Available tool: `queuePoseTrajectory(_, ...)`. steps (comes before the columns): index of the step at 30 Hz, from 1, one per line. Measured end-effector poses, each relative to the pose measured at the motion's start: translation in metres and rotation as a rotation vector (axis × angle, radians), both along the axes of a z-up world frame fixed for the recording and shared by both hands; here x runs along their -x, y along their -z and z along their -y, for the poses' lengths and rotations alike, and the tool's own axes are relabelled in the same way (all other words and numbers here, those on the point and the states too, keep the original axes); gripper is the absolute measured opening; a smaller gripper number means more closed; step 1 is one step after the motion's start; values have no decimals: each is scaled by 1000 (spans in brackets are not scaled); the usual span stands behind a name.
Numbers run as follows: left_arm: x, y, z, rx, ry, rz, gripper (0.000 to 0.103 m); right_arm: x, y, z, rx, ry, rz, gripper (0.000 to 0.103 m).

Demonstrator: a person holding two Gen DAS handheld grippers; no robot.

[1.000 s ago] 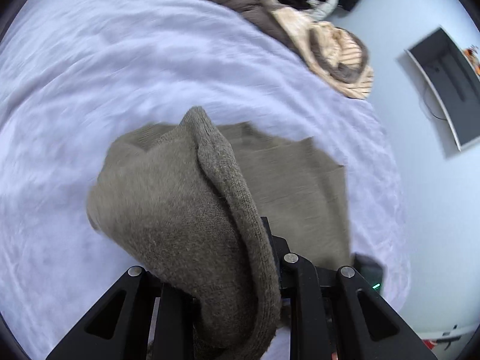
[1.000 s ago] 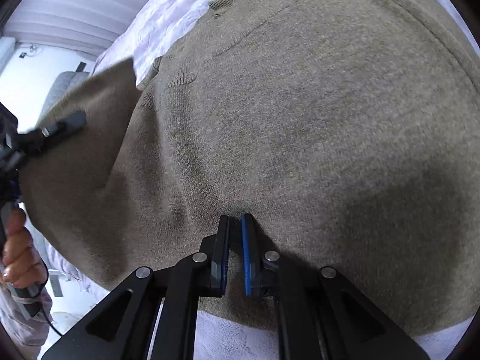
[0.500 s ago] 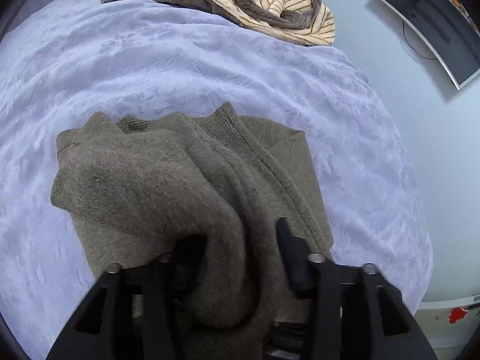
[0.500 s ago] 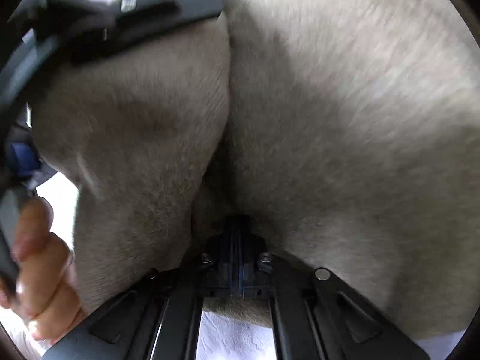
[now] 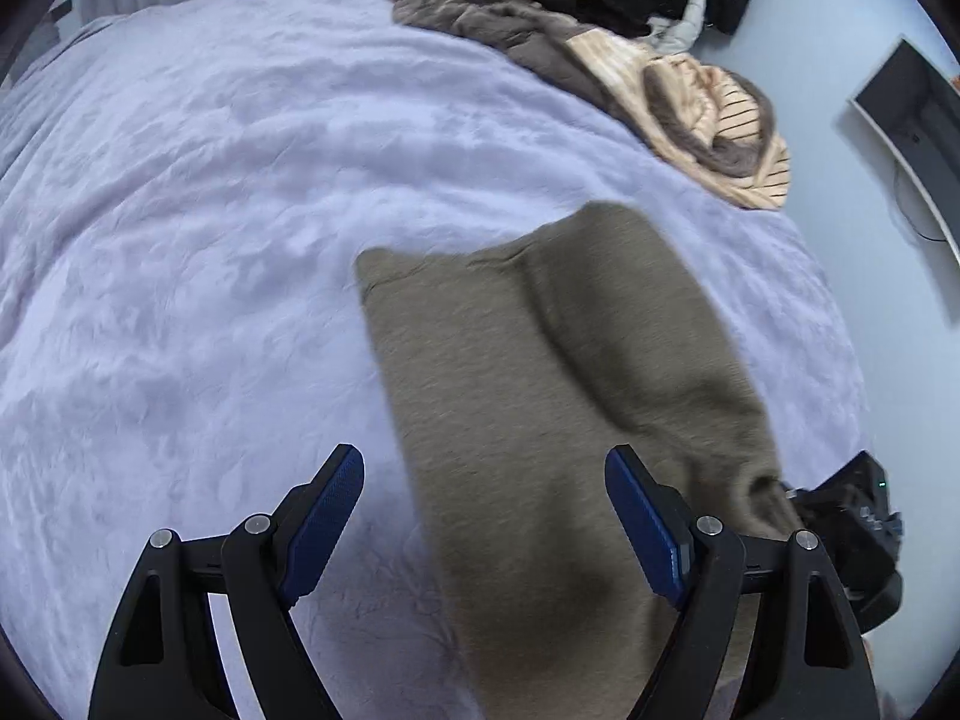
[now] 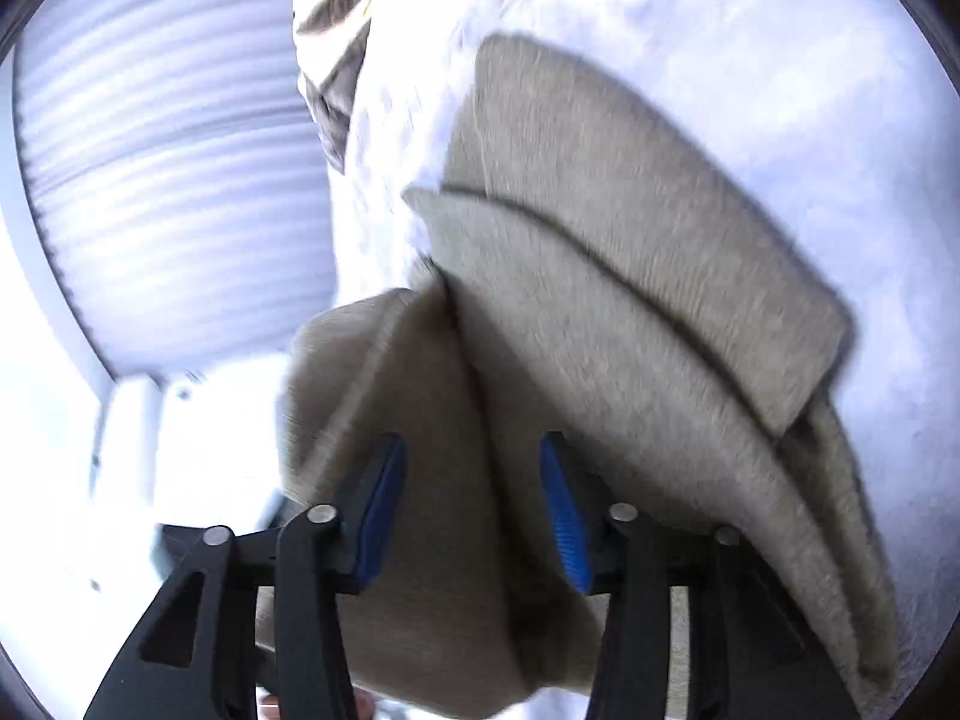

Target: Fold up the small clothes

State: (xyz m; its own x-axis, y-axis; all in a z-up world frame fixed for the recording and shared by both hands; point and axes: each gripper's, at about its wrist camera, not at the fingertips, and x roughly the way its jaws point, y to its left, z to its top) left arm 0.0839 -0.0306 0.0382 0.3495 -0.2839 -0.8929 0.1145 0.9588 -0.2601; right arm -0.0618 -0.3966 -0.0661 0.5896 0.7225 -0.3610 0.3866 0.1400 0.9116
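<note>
A pale lilac bedspread [image 5: 210,210] is seen spreading wide and bare at left. The left claw [image 5: 483,516] is opening wide, pads clear of the folded olive knit [image 5: 540,390] lying mid-bed. The right claw [image 6: 474,510] is opening; knit is bunched between, possibly snagging. The bed edge is lying close at right.

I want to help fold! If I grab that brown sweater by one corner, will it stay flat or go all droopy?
Probably droopy. The brown sweater already bends into soft folds and layers on the bed, so it looks floppy, not stiff. Its fuzzy knit likely grips instead of slipping. It looks thick, so perhaps a little heavy, but it shouldn't break.
</note>
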Motion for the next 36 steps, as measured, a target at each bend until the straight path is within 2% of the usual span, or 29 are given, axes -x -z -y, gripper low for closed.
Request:
queuePoseTrajectory(3,5,37,-2,-104,-1,-64,83,-5,-2,12,-10,-19,-6,53)
queuePoseTrajectory(6,15,50,-5,-63,-12,-72,84,-9,3,6,-58,-10,7,56)
queuePoseTrajectory(7,16,51,-6,-52,-16,-75,84,-10,8,-14,-89,2,14,66)
queuePoseTrajectory(8,16,51,-8,-46,-16,-81,84,-8,8,-19,-127,19,20,70)
queuePoseTrajectory(11,15,49,-11,-45,-11,-82,84,-23,10,-37,-149,29,7,70)
queuePoseTrajectory(14,15,45,-11,-66,2,-72,84,-35,-1,-44,-73,-64,-1,71)
queuePoseTrajectory(18,13,42,-14,-76,-3,-67,83,-71,-27,-65,156,-258,30,71)
queuePoseTrajectory(19,13,42,-14,-80,-5,-68,84,-84,-33,-74,227,-314,34,63)
queuePoseTrajectory(20,12,42,-14,-89,-7,-67,84,-93,-36,-82,291,-363,33,39)
queuePoseTrajectory(21,11,42,-13,-98,-7,-66,84,-102,-41,-91,397,-423,24,21)
queuePoseTrajectory(23,12,36,-10,-103,2,-57,84,-109,-60,-104,541,-469,60,18)
queuePoseTrajectory(26,13,24,-1,-97,29,-14,84,-94,-98,-97,552,-393,217,18)
queuePoseTrajectory(28,11,22,9,-96,58,-4,84,-86,-109,-84,562,-321,240,18)
queuePoseTrajectory(30,9,26,19,-91,83,-11,84,-71,-102,-65,591,-264,202,18)
queuePoseTrajectory(33,9,42,34,-82,118,-48,84,-61,-60,-43,592,-237,36,18)
queuePoseTrajectory(34,10,47,36,-81,119,-62,84,-59,-42,-37,565,-247,-17,18)
queuePoseTrajectory(36,13,49,34,-59,111,-75,84,-52,-31,-30,501,-218,-32,19)
